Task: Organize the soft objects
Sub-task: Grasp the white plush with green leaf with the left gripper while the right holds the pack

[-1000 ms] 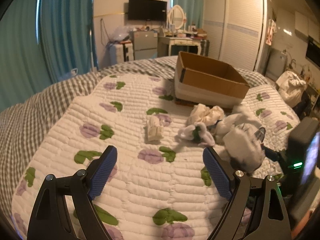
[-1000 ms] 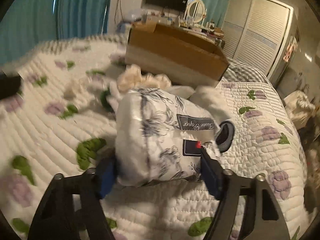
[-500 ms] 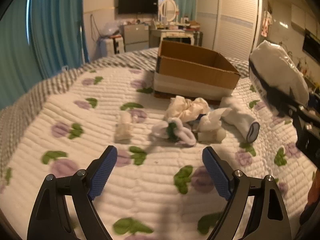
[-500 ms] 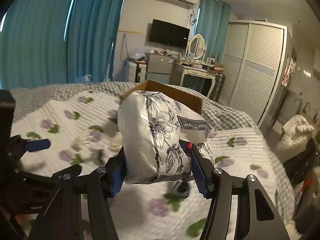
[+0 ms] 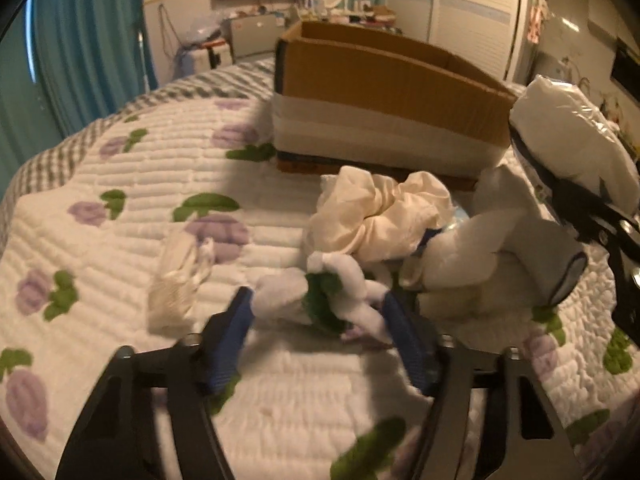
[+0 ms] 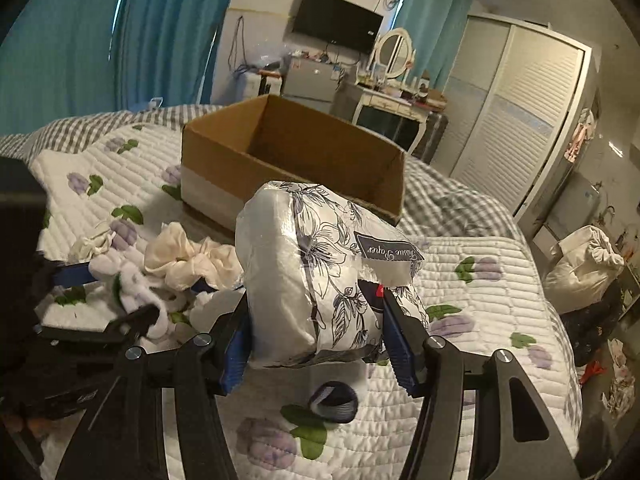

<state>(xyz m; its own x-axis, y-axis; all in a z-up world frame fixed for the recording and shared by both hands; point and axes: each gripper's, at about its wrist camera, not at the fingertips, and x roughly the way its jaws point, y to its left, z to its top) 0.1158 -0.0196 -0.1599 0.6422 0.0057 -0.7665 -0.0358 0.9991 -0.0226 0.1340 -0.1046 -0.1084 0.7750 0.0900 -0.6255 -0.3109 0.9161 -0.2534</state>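
Observation:
My right gripper is shut on a floral tissue pack and holds it in the air in front of the open cardboard box; the pack also shows in the left wrist view. My left gripper is open, low over the quilt, its blue pads on either side of a white and green sock bundle. Behind the bundle lie a cream crumpled cloth, a white rolled sock with a dark cuff and a small cream fabric roll.
The cardboard box stands on the flower-print quilt at the back. A dark-cuffed sock end lies under the right gripper. A white bag sits off the bed's right side. Curtains, dresser and wardrobe stand beyond.
My left gripper has moved forward and down to the sock bundle and its jaws have narrowed. My right gripper has carried the tissue pack nearer to the box.

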